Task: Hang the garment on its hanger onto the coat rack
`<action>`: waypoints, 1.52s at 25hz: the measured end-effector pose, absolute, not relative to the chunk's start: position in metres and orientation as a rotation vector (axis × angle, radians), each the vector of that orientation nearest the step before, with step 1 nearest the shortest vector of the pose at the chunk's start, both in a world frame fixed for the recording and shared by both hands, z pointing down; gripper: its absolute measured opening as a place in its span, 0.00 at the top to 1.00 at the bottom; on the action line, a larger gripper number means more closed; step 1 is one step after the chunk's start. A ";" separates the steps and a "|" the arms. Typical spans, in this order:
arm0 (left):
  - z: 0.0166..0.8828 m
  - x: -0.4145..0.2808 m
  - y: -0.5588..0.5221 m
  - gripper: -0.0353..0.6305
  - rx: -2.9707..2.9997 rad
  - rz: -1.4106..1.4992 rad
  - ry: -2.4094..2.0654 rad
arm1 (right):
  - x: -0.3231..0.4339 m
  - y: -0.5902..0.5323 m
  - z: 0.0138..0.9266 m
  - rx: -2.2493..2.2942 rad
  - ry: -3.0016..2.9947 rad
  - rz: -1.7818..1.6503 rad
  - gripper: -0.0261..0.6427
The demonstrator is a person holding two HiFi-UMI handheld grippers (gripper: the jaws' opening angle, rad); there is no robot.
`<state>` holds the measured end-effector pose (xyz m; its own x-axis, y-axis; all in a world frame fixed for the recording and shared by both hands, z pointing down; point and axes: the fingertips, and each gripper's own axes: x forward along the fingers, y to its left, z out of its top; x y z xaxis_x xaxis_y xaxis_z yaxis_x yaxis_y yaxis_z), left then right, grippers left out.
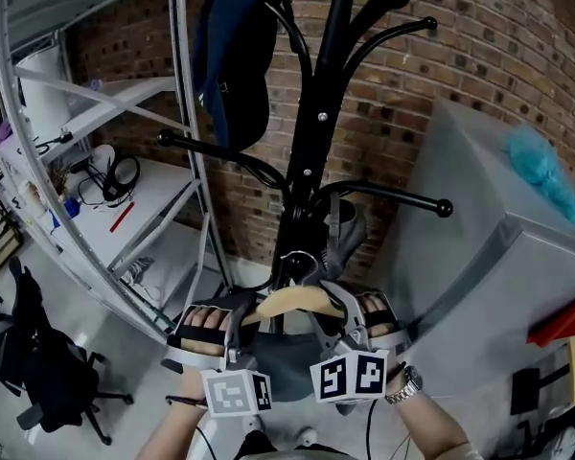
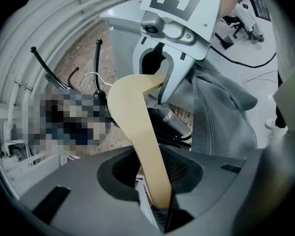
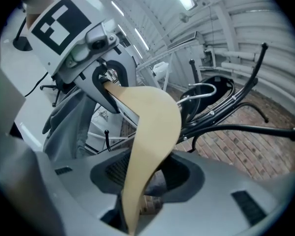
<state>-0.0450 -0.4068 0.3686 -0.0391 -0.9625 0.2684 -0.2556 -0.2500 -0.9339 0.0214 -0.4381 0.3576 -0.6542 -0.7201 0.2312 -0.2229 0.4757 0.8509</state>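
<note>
Black coat rack [image 1: 318,132] fills 12 o'clock, its knobbed arms reaching toward 9 and 3 o'clock, with a dark bag [image 1: 235,56] on the 11 o'clock hook and free air under the lower arms. Grey garment [image 1: 286,370] on a wooden hanger [image 1: 302,302] sits at 6 o'clock, near the pole. Left gripper [image 2: 160,203] and right gripper [image 3: 125,213] each clamp one hanger end.

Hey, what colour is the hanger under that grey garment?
Pale tan, like light wood. The hanger shows best in the right gripper view.
</note>
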 end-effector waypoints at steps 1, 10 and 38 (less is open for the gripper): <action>0.371 -0.047 -0.413 0.79 -1.566 -1.333 1.303 | 0.020 -0.443 0.360 0.781 -2.136 -1.112 0.70; 0.390 -0.059 -0.458 0.79 -1.617 -1.329 1.248 | 0.010 -0.483 0.381 0.813 -2.088 -1.047 0.70; 0.429 -0.070 -0.501 0.69 -1.654 -1.276 1.126 | -0.004 -0.523 0.404 0.820 -2.177 -1.053 0.67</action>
<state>-0.0701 -0.5008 0.4293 0.1162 -0.9421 0.3147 -0.1946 -0.3323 -0.9229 -0.0043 -0.5230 0.4043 -0.6428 -0.7305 0.2306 -0.2729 0.4997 0.8221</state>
